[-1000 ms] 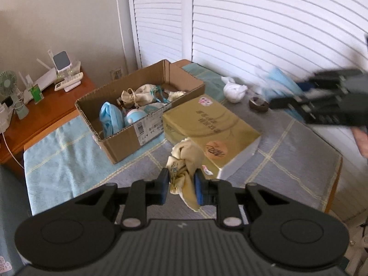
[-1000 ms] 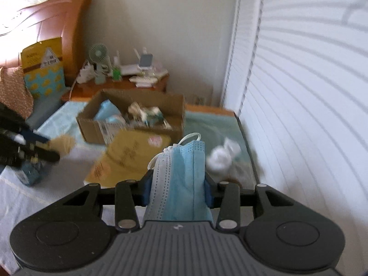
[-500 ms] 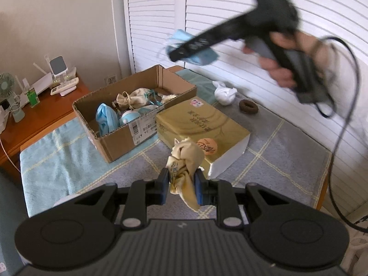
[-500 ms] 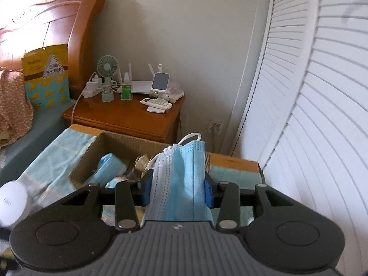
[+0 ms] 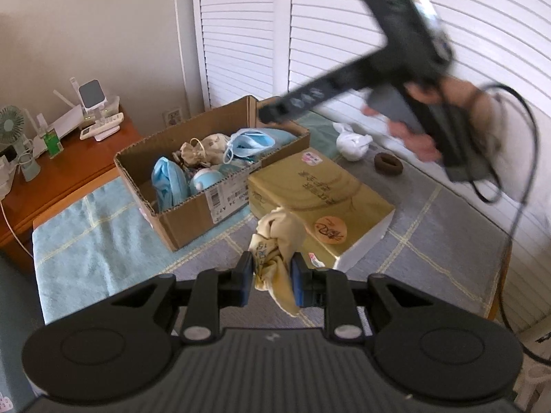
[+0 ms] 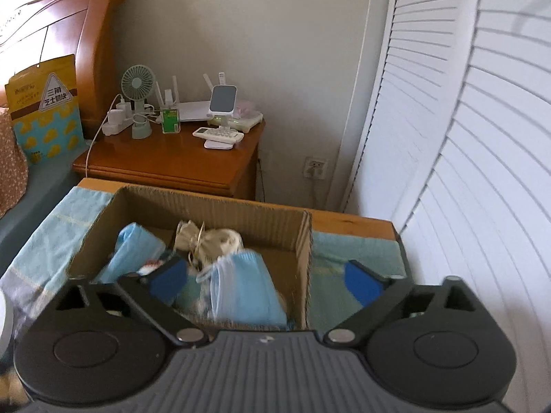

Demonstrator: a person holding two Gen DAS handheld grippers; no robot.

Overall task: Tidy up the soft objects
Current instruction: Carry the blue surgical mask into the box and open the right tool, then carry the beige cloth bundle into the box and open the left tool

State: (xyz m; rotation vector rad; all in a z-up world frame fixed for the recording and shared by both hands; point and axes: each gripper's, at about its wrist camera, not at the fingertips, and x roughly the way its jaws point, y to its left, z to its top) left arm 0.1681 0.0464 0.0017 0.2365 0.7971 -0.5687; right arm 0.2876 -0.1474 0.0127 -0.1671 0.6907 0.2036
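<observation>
My left gripper [image 5: 270,280] is shut on a crumpled beige cloth [image 5: 277,241], held above the grey mat in front of the cardboard box [image 5: 193,213]. My right gripper [image 6: 265,282] hovers over the same box [image 6: 213,206], its jaws opening wide with nothing pressed between them. A blue face mask [image 6: 244,285] lies loose in the box below those jaws, on top of other masks and a beige pouch [image 6: 206,239]. In the left wrist view the mask [image 5: 249,143] rests at the box's far end, under the blurred right gripper [image 5: 268,115] held by a hand.
A gold flat box [image 5: 320,196] lies to the right of the cardboard box. Behind it are a white knotted cloth [image 5: 351,143] and a brown hair ring [image 5: 388,164]. A wooden nightstand [image 6: 165,161] with a fan and gadgets stands beyond; louvred doors fill the right.
The right gripper swung over the cardboard box, opened, and the blue mask it held now lies in the box. The left gripper kept still with the beige cloth.
</observation>
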